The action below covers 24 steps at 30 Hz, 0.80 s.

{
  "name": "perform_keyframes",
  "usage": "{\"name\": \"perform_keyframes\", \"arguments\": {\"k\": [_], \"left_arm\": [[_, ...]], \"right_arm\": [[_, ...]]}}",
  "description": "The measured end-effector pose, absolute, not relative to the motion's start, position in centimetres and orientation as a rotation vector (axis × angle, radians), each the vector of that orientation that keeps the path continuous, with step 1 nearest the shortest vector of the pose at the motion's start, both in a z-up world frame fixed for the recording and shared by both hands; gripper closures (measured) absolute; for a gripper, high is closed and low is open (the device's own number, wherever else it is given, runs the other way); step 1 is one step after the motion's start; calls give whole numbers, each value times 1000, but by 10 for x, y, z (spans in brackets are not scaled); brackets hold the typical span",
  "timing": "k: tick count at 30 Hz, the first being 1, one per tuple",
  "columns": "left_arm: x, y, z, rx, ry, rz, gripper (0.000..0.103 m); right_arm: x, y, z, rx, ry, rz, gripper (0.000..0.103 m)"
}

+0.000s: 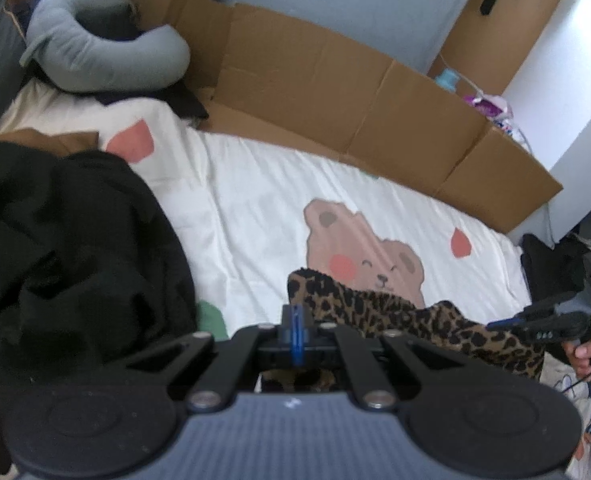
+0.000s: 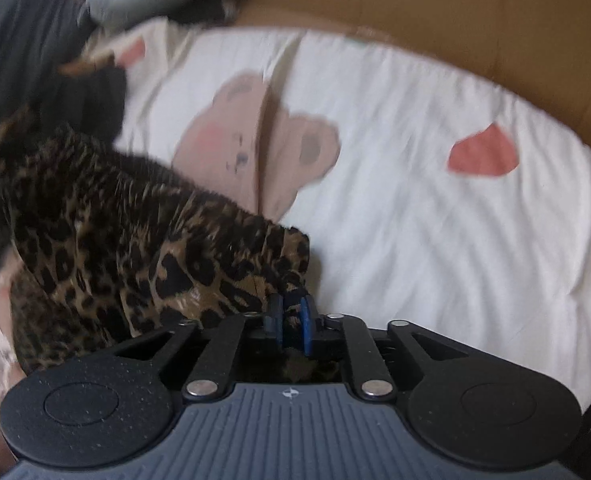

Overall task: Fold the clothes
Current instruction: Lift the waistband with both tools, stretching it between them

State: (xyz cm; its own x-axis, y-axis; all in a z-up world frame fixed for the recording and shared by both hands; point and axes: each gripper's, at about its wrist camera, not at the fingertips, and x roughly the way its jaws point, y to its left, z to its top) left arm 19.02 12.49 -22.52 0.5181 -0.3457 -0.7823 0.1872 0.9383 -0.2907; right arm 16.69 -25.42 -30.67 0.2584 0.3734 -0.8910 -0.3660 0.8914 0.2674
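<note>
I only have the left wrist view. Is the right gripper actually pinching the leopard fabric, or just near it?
Observer: The right wrist view shows the right gripper shut on an edge of the leopard-print garment.
Operator: What lies beyond its fingers?
Observer: Bare white bedsheet with a pink heart print.
Operator: Is the fabric there stretched flat?
Observer: No, it is bunched into folds right at the fingers.
</note>
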Motion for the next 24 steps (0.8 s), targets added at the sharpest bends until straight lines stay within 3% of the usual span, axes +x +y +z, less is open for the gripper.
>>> {"name": "perform_keyframes", "arguments": {"k": [2, 4, 6, 14, 17, 20, 22, 24], "left_arm": [[189, 125, -228, -177, 985, -323, 103], [189, 126, -230, -177, 990, -322, 102], [189, 126, -230, -179, 991, -321, 102], [190, 129, -234, -189, 997, -322, 102], [192, 128, -237, -175, 1010, -320, 102], [194, 126, -240, -158, 1022, -319, 102], [196, 125, -241, -147, 1030, -318, 102], [198, 124, -242, -130, 1037, -320, 102]], "right_arm": [[167, -249, -314, -5, 1234, 494, 81], [171, -249, -315, -12, 1231, 483, 60], [178, -250, -319, -5, 1240, 484, 53], [191, -231, -350, -25, 1317, 542, 52], [188, -221, -351, -76, 1298, 557, 56], [184, -213, -349, -133, 1279, 570, 70], [183, -212, -346, -158, 1270, 574, 89], [183, -218, -340, -136, 1253, 567, 91]]}}
